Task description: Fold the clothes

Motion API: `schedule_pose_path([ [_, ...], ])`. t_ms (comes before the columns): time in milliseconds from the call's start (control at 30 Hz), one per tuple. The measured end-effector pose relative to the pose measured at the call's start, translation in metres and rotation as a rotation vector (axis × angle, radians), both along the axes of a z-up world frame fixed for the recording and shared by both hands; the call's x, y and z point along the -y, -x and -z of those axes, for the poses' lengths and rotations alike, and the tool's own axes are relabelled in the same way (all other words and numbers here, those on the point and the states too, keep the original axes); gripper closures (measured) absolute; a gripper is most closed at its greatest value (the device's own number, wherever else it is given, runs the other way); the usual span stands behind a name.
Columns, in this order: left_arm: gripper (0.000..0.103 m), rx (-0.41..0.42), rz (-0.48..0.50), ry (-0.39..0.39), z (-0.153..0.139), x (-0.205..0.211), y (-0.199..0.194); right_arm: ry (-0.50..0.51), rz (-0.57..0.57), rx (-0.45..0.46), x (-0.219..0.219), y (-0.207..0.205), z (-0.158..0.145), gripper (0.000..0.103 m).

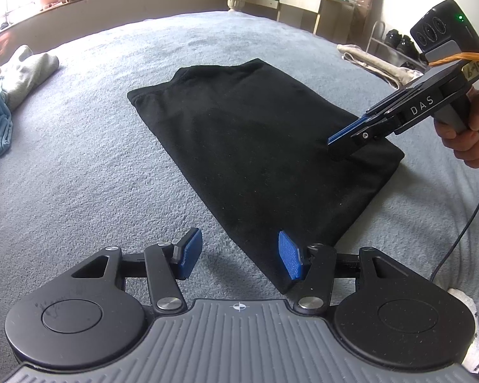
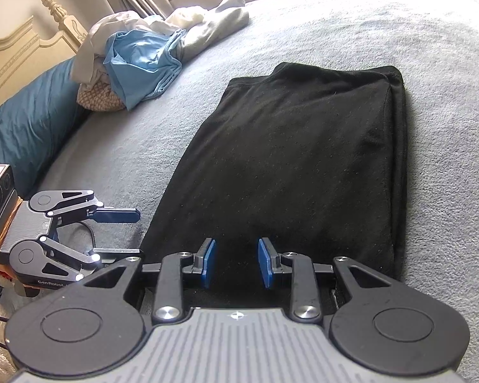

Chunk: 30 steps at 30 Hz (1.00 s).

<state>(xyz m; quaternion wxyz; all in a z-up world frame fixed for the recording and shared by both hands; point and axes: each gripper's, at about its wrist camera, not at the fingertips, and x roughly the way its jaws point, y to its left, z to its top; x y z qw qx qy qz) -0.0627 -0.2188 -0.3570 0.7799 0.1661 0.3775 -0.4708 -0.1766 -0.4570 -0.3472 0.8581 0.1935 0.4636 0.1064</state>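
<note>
Lying flat on the grey bed (image 1: 95,159), the black garment (image 1: 255,146) is folded into a long rectangle, its folded edges neat and doubled along the right side in the right wrist view. In the left wrist view it runs from about 11 o'clock down to 5 o'clock across the middle of the bed.

The left hand-held gripper (image 1: 239,253) hovers at the garment's near corner with its jaws released: the blue pads (image 1: 290,255) stand apart, one over bare blanket, the other over the cloth's edge, and nothing is pinched between them. In the right wrist view it shows at 8 o'clock, just beside the garment's left edge.

The right hand-held gripper (image 2: 236,261) sits over the garment's near end, jaws part-way apart with black cloth showing below the gap; the pads do not press on anything. In the left wrist view it comes in from 3 o'clock, held by a hand (image 1: 469,134), its tip low over the garment's right edge; whether it touches the cloth I cannot tell.

A heap of unfolded clothes (image 2: 150,54), light blue and pale grey, lies at 11 o'clock in the right view, well apart from the garment, next to a teal pillow (image 2: 32,121) and a cream headboard (image 2: 22,41).
</note>
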Motion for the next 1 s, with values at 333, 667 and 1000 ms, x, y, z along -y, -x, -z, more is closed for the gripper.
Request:
schedule_pose_path([
  [333,0.050,-0.004,0.001,-0.007,0.001,-0.001,0.001,0.001,-0.007,-0.004,-0.002,-0.001,0.001,0.071],
  [667,0.050,0.021,-0.009,0.013,-0.003,-0.001,0.001,0.027,0.052,0.026,0.003,0.000,-0.003,0.071],
  [1000,0.050,0.112,0.001,0.070,-0.017,0.020,-0.010,0.038,0.144,0.068,0.016,-0.003,-0.002,0.071],
])
